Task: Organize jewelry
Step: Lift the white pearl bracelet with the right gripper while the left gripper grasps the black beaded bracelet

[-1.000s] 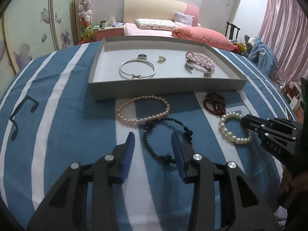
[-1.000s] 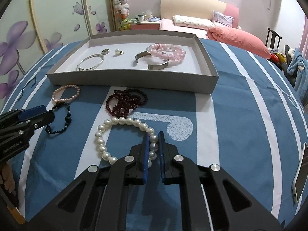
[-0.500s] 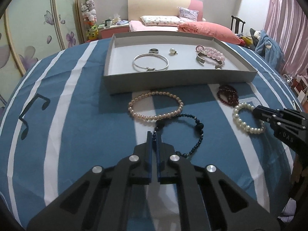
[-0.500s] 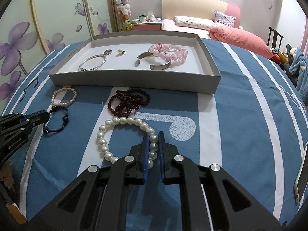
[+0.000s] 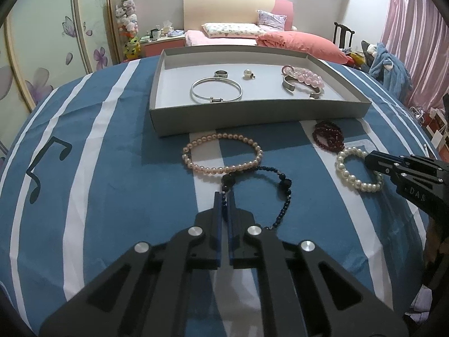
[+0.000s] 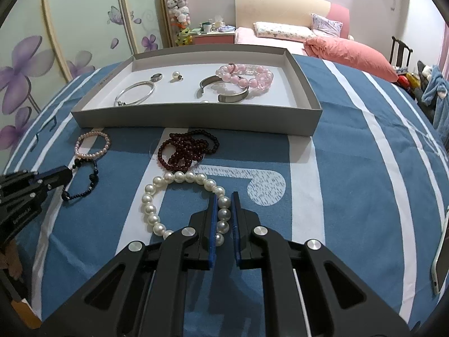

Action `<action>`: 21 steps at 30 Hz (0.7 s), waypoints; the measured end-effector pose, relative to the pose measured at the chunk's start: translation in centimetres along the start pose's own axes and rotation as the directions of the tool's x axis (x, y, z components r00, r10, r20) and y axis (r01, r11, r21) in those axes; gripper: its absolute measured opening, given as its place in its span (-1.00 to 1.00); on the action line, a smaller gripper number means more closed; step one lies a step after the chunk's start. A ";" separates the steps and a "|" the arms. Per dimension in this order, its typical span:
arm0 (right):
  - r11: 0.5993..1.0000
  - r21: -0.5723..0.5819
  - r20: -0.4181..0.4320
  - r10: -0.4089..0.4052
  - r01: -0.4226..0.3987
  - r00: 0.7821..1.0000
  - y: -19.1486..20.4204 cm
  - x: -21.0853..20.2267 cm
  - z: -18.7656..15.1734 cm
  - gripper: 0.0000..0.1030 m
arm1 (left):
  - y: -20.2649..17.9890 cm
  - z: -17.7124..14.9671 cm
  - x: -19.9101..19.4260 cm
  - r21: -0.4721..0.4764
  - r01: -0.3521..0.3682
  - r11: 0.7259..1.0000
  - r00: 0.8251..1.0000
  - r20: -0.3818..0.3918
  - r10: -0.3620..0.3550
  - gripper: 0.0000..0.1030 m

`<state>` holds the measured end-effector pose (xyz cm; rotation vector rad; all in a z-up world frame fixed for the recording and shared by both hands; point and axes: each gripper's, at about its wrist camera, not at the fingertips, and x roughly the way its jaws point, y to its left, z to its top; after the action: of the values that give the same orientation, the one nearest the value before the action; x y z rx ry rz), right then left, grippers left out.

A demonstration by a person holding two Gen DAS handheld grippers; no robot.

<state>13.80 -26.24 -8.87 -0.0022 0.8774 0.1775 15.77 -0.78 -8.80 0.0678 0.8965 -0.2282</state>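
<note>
My left gripper (image 5: 223, 196) is shut on the dark blue bead bracelet (image 5: 283, 193), which lies on the blue striped cloth. My right gripper (image 6: 223, 196) is shut on the white pearl bracelet (image 6: 168, 179), gripping its right side. A pink pearl bracelet (image 5: 221, 153) and a dark red bead bracelet (image 6: 185, 148) lie on the cloth in front of the grey tray (image 5: 252, 118). In the tray are a silver bangle (image 5: 216, 90), a ring (image 5: 221, 73), a pearl pendant (image 5: 248, 73), a metal cuff (image 6: 224, 91) and a pink bead bracelet (image 6: 247, 75).
The table carries a blue and white striped cloth (image 5: 112, 168) with music notes. A phone (image 6: 440, 264) lies at the right edge. A bed (image 5: 252, 33) and a chair (image 5: 343, 35) stand behind, sliding wardrobe doors (image 6: 70, 28) at the left.
My left gripper closed on the dark blue bracelet and then drew back a little. My right gripper stayed shut on the white pearl bracelet.
</note>
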 end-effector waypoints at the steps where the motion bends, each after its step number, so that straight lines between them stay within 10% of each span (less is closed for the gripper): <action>1: 1.000 0.007 0.009 0.007 -0.007 1.000 -0.1 -0.2 0.0 -0.80 | 0.0 0.0 -0.1 -0.001 0.003 1.000 1.000 0.004 -0.003 -0.91; 21: 0.968 0.055 0.232 0.226 -0.245 0.946 1.5 -5.6 1.8 -0.80 | -0.4 1.3 -5.0 -0.029 0.104 0.994 0.972 0.213 -0.095 -0.92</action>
<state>11.46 -25.46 -3.31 0.1986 0.6568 0.3587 13.66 -0.51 -4.09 -0.0390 0.6927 -0.3051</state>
